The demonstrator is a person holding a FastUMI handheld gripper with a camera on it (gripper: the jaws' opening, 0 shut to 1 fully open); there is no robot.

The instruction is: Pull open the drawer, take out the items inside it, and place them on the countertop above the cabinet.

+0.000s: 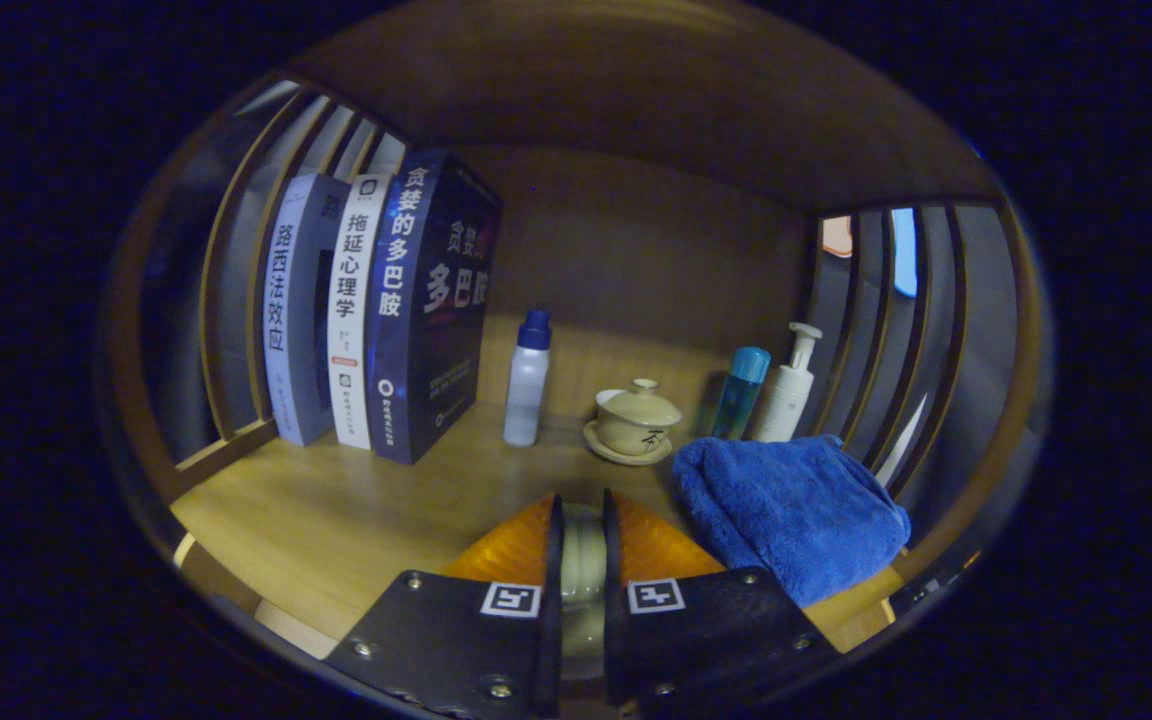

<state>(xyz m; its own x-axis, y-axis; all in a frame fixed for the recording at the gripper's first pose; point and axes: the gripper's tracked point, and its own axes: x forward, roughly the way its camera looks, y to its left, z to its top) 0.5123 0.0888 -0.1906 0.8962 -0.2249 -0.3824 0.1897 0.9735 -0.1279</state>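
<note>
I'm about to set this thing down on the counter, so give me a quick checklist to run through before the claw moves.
1. Grip: the claw has both fingers pressed on a pale item. Ok.
2. Landing spot: bare countertop lies ahead, towards the books. Ok.
3. Blue towel: it lies close beside one finger, crowding that side. Not ok.
4. Lidded cup: it stands on its saucer just beyond the fingers, apart from them. Ok.
5. Height of the item above the countertop: cannot tell.
</note>
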